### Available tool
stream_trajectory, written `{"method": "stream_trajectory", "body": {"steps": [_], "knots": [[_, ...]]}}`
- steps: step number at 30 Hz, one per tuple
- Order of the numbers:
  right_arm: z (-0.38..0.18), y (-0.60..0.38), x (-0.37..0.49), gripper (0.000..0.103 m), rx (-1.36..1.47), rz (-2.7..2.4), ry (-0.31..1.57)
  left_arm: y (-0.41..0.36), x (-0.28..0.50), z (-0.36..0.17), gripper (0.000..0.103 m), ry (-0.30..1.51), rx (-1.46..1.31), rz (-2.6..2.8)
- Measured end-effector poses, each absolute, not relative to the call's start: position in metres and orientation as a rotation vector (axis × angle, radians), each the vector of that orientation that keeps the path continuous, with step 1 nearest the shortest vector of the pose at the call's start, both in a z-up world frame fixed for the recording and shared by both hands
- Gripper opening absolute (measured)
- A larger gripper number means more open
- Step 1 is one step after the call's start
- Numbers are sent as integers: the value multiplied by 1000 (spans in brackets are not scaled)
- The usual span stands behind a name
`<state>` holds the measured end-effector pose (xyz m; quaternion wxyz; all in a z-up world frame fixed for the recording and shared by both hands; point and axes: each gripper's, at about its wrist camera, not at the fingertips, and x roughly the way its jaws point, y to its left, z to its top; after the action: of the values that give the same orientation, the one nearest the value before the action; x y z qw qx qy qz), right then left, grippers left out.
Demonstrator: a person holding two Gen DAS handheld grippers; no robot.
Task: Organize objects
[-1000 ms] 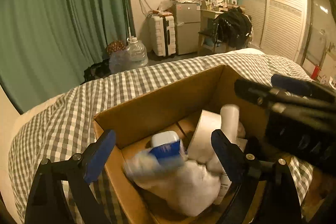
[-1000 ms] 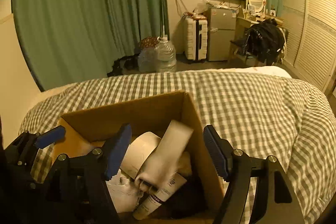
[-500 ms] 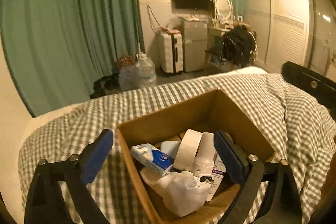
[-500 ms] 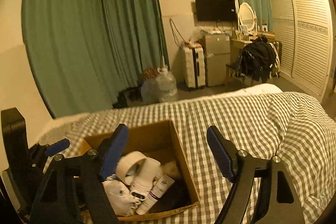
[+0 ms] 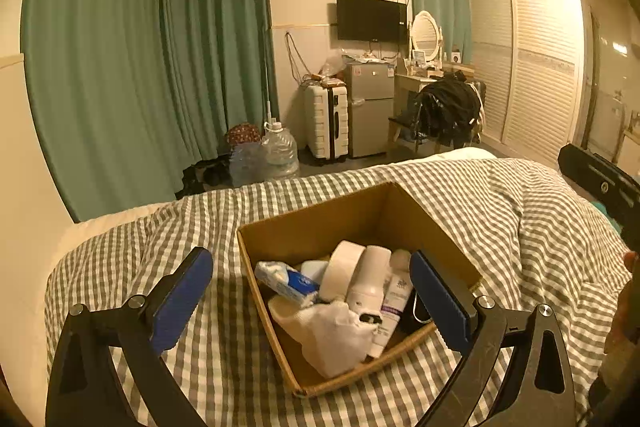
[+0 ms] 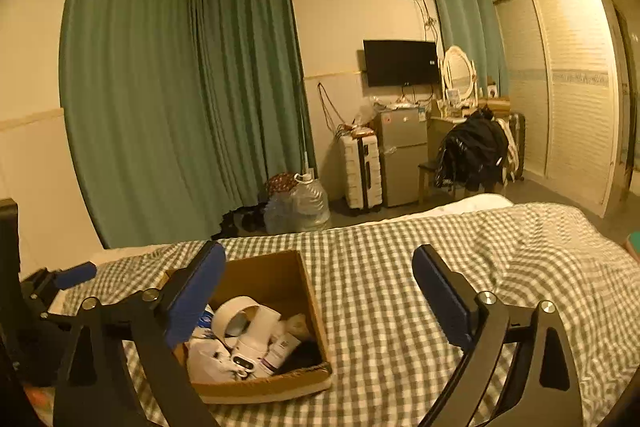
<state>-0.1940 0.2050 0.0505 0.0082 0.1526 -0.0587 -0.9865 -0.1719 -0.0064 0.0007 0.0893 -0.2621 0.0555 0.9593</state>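
Note:
A cardboard box [image 5: 320, 223] stands on the checked bed cover [image 5: 500, 211]. In it lie a blue-and-white tissue pack [image 5: 286, 281], a tape roll [image 5: 342, 269], a white bottle [image 5: 370, 281], a tube [image 5: 394, 301] and white cloth [image 5: 332, 331]. My left gripper [image 5: 312, 291] is open and empty, raised above the box. My right gripper [image 6: 318, 291] is open and empty, above the bed to the right of the box [image 6: 280, 275]. The left gripper also shows in the right wrist view [image 6: 60, 279].
The bed cover [image 6: 460, 247] stretches right of the box. Beyond the bed are green curtains [image 5: 160, 67], water jugs [image 5: 276, 155], a white suitcase [image 5: 326, 121], a small fridge [image 5: 370, 107], a chair with dark clothes [image 5: 448, 111] and a wardrobe [image 5: 536, 67].
Both grippers have risen and pulled back from the box. The tissue pack, blurred in motion between the left fingers a second ago, now lies in the box.

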Motion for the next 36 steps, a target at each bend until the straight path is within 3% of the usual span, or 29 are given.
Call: {"method": "stream_trajectory", "body": {"steps": [11, 36], "knots": [[24, 178, -186, 101, 440, -3066, 56, -11, -141, -12, 102, 138, -728, 2972], [6, 170, -199, 102, 521, -3045, 86, -19, -143, -17, 102, 108, -761, 3005]]}}
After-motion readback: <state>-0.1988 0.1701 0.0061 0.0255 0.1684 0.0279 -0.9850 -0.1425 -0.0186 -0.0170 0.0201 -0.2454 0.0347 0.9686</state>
